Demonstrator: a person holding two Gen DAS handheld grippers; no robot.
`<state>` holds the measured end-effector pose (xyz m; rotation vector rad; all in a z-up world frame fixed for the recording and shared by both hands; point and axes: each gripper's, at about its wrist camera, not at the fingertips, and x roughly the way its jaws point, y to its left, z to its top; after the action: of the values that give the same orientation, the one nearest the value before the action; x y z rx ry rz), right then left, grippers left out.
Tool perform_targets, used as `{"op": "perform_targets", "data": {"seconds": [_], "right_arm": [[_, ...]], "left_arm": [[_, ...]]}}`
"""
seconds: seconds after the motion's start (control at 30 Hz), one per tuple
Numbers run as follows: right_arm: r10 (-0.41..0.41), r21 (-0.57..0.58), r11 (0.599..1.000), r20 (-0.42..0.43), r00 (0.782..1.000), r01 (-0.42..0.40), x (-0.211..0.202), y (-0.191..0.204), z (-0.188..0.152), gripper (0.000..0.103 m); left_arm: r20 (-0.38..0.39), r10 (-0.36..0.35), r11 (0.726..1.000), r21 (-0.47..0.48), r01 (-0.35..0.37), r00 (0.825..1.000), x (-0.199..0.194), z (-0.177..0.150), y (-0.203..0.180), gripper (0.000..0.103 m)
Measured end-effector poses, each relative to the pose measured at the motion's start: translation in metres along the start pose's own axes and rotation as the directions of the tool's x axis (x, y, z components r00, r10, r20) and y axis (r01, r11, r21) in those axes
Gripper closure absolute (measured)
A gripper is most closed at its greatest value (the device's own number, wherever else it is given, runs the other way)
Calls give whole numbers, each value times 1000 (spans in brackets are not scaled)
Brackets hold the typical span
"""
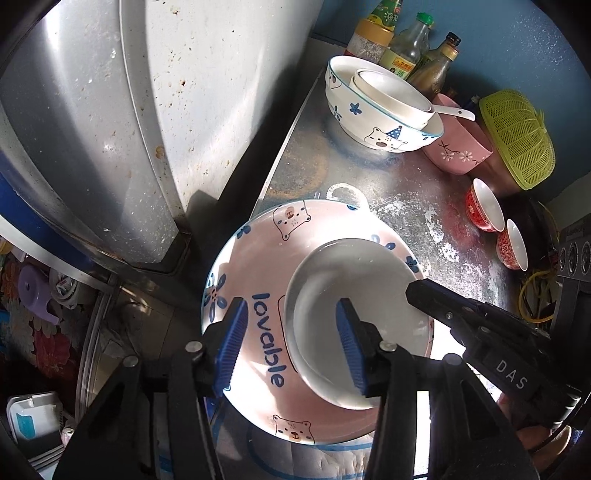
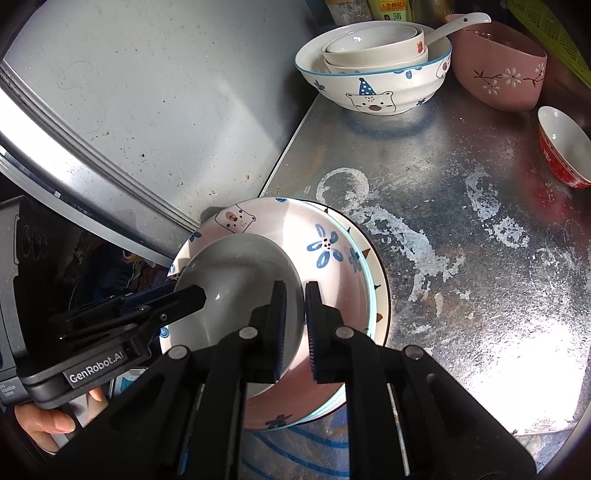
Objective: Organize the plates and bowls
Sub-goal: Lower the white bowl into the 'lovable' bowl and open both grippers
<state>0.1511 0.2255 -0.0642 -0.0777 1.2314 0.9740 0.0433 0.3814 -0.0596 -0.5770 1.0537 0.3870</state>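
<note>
step: stacking plates. A white plate (image 1: 351, 317) lies in the pink plate (image 1: 258, 295), which tops a low stack at the tabletop's near left edge.

left hand-held gripper (image 1: 291, 347): jaws part open, nothing gripped. One blue pad (image 1: 349, 343) hangs over the white plate, the other over the pink plate's lettering; the white plate's left rim lies between them, not pinched.

right hand-held gripper (image 2: 295, 325): jaws nearly closed across the white plate's right rim. The rim seems to pass through the narrow gap, so by my reading it holds the plate.

white plate: directly under both grippers, sitting off-centre, toward the right side of the pink plate.

next move: probably let the right jaws go and lift both grippers clear; the plate looks seated, though a nudge toward the centre may help.

ahead of the grippers: bear bowl (image 2: 373, 74) nested with smaller white bowls and a spoon (image 2: 454, 26); pink bowl (image 2: 498, 66) just beside it.

ahead right: two red cups (image 1: 495, 225), a yellow basket (image 1: 517, 140), bottles (image 1: 406, 40) at the back.

left: a large grey appliance (image 1: 147, 110) close to the stack.

hazard: the stack overhangs the tabletop (image 2: 461, 221) edge, so a sideways pull could tip it.
</note>
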Motion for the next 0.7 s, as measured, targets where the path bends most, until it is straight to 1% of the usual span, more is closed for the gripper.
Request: {"op": "perform_targets", "data": {"seconds": [0.07,0.13,0.17,0.2,0.23,0.27,0.3,0.33,0.37,0.4,0.43,0.47,0.53,0.63,0.7], "right_arm": [[-9,-3,1000,7,1000,9,-4,-1,0,91],[-23,-6,1000,13,1000,23,-7,-1,-2,89],[-31,-6,999,16,999,31,-9,-2,-2,81],[-39,-4,999,24,999,39,-12,-1,-4,65],[-44,-1,999,38,998,44,-15,-2,-5,54],[-49,4,999,55,997,49,-19,-2,-6,35],[-65,12,998,75,995,64,-24,-4,-6,27],[-75,17,997,90,993,74,-28,-6,-7,24],[-77,22,997,97,992,75,-32,-9,-7,19],[-81,29,997,103,991,78,-35,-11,-6,12],[-91,33,996,109,990,87,-39,-14,-7,8],[-101,37,995,117,988,97,-43,-18,-7,1],[-121,46,992,132,984,116,-52,-24,-10,0],[-143,60,989,138,980,136,-62,-35,-12,0],[-176,63,984,150,973,168,-70,-41,-16,0]], "left_arm": [[15,-5,1000,-2,5,1000,-4,0,-1,38],[26,-6,1000,1,6,1000,-8,-1,-2,30],[34,-6,1000,2,6,999,-10,-1,-4,26],[40,-5,1000,4,5,999,-12,-1,-5,26],[46,-3,1000,5,3,999,-13,-2,-6,24],[55,-1,1000,3,1,998,-15,-2,-6,20],[68,2,1000,0,-2,998,-18,-2,-7,13],[83,3,1000,-3,-2,997,-21,-2,-7,10],[96,1,1000,-5,-1,995,-23,-2,-7,5],[106,4,1000,-5,-3,994,-25,-2,-8,4],[112,10,1000,-2,-10,994,-27,-2,-10,4],[116,14,1000,3,-14,993,-29,-2,-12,3],[122,19,1000,16,-22,992,-30,-1,-18,0],[124,16,999,36,-20,992,-30,-2,-29,1],[122,11,999,51,-17,993,-29,-3,-38,1]]}}
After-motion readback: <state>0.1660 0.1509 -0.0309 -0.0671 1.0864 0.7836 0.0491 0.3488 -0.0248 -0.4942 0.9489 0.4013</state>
